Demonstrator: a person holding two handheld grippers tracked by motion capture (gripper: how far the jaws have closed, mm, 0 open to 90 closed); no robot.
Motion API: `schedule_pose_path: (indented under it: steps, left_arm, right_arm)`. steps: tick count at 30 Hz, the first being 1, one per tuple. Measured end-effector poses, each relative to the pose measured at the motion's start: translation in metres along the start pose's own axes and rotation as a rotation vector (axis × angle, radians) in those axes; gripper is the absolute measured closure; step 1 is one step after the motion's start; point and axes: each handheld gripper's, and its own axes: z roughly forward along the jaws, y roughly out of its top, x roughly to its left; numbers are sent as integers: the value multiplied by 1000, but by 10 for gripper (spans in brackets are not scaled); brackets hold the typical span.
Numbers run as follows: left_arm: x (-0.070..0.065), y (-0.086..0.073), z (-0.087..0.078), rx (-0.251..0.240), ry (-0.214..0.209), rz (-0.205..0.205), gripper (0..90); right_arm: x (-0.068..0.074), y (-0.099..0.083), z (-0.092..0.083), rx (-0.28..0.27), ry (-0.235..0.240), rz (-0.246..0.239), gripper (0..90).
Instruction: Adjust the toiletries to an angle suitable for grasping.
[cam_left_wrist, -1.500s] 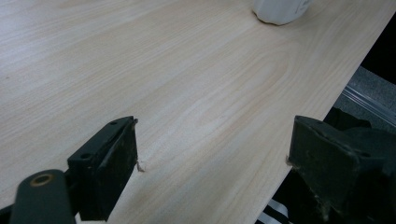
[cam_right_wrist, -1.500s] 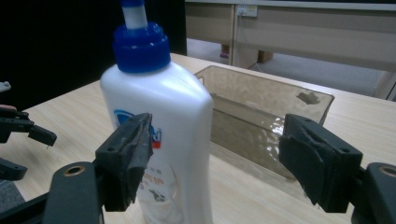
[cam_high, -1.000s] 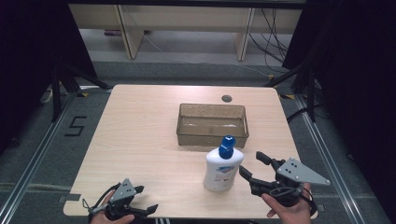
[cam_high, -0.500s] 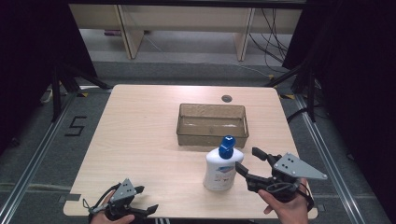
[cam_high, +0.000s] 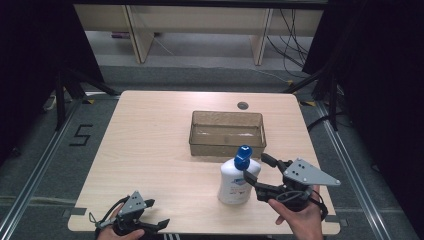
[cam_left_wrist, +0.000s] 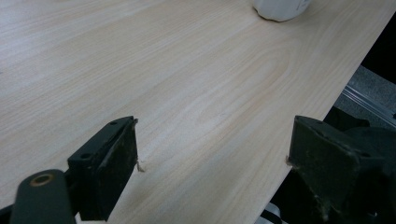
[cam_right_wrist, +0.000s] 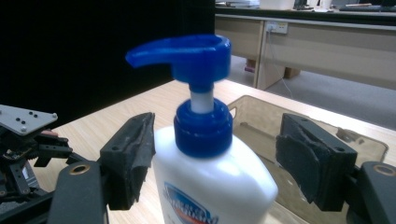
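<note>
High view. My right hand (cam_high: 300, 220) comes in over the near edge of the table (cam_high: 150, 145), close to its near right corner, and holds the right tongs (cam_high: 256, 170) roughly level, pointed toward the pump bottle (cam_high: 236, 181). The jaws stand spread, one on either side of the bottle's shoulder, the grey plate on top. My left hand (cam_high: 122, 231) rests low at the near edge, toward the near left corner, with the left tongs (cam_high: 156, 215) lying almost flat and pointing along that edge toward the right. The bottle, white with a blue pump, stands upright near the near edge, right of centre. Just behind it sits a brownish see-through bin (cam_high: 226, 133), around the middle of the table; I see nothing inside it. A small dark round fitting (cam_high: 243, 105) sits by the far edge.

Left gripper view. Jaws released, wide apart, bare wood between them. One jaw hangs past the table edge. The bottle's white base (cam_left_wrist: 280, 8) shows far off at the top.

Right gripper view. The bottle (cam_right_wrist: 210, 177) fills the gap between my jaws, neck and pump head above them. The left-hand pad looks to touch the shoulder; the other pad stands clear of it, so not clenched. The bin (cam_right_wrist: 261, 126) lies right behind; the left tongs (cam_right_wrist: 28, 140) are beyond, at left.
</note>
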Motion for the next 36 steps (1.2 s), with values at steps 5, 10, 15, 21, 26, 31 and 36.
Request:
schedule_pose_path:
  steps: [5,10,15,21,26,31,36]
  left_arm:
    - [0,1,0,5,0,-1,152]
    - [0,1,2,4,-1,-11,152]
    - [2,1,2,7,-1,-12,152]
    - [1,1,2,-6,-5,-6,152]
    - [-1,1,0,1,-14,-9,152]
    - [0,2,0,3,-16,-1,152]
    - [-1,2,1,-2,-17,-6,152]
  right_arm:
    - [-1,2,7,-21,6,-30,300]
    - [-2,5,13,-23,17,-36,317]
    - [3,10,25,-39,45,-38,336]
    - [5,11,30,-24,56,-29,377]
    - [2,11,34,-45,53,-44,433]
    - [1,10,36,-37,49,-50,463]
    - [0,8,36,-46,57,-29,526]
